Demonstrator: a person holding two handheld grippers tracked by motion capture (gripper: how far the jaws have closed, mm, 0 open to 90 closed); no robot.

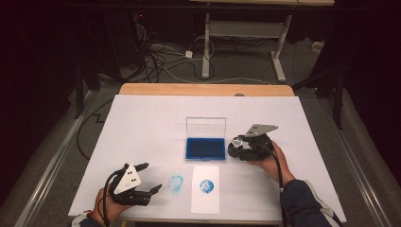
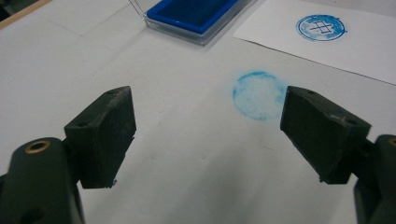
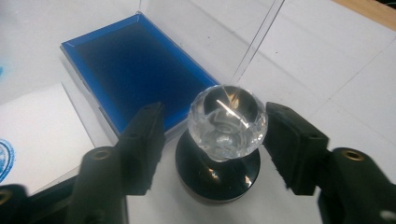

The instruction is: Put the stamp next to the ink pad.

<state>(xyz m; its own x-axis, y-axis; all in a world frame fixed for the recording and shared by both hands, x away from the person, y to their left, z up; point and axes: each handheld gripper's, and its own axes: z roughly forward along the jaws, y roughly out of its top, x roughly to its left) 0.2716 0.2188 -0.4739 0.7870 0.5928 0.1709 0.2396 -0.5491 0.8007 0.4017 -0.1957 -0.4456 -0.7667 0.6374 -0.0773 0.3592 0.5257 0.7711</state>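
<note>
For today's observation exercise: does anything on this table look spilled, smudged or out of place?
Yes. A round blue ink smudge sits directly on the white table cover, left of the paper sheet, which carries a crisp blue stamp print. It looks like a stray impression made off the paper.

The room around the table (image 1: 142, 123) is dark; the floor and the stands behind fade into near black, while the white tabletop catches an even light from overhead and reads pale grey-lilac. Shadows under the hands are soft and short. The high view is grainy and low in detail. In the left gripper view the black jaws up close look soft, and the blue smudge (image 2: 259, 94) is hazy. In the right gripper view the clear knob (image 3: 228, 122) throws small white glints, the ink pad (image 3: 135, 65) sinks to deep shadow, and the corners blur.
</note>
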